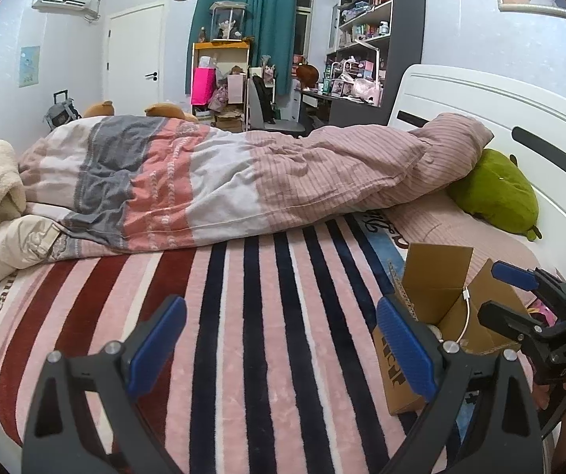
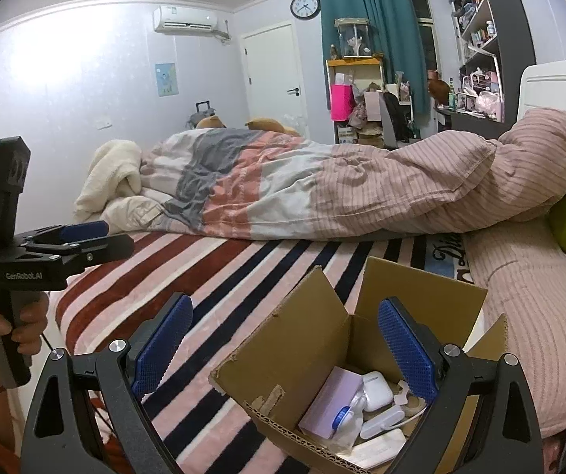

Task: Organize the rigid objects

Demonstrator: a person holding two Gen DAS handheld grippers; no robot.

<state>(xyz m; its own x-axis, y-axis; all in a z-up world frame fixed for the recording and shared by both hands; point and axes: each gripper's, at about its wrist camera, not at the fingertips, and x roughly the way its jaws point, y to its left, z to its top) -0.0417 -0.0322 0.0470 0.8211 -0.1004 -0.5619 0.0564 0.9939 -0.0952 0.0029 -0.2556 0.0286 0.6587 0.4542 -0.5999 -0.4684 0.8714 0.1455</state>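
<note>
An open cardboard box (image 2: 314,339) stands on the striped blanket (image 2: 243,276) of a bed. Inside it lie a lilac box (image 2: 332,399), a white earbud case (image 2: 377,389), a white charger with cable (image 2: 382,422) and other small white items. My right gripper (image 2: 283,347) is open and empty, held over the box's left side. My left gripper (image 1: 281,343) is open and empty above the blanket, left of the box (image 1: 441,316). The right gripper (image 1: 516,288) shows beyond the box in the left wrist view; the left gripper (image 2: 85,237) shows at far left in the right wrist view.
A rumpled duvet (image 1: 243,173) lies across the far half of the bed. A green plush (image 1: 496,193) leans on the white headboard (image 1: 480,102). A pink pillow (image 2: 528,316) lies right of the box. Shelves and a desk stand beyond the bed.
</note>
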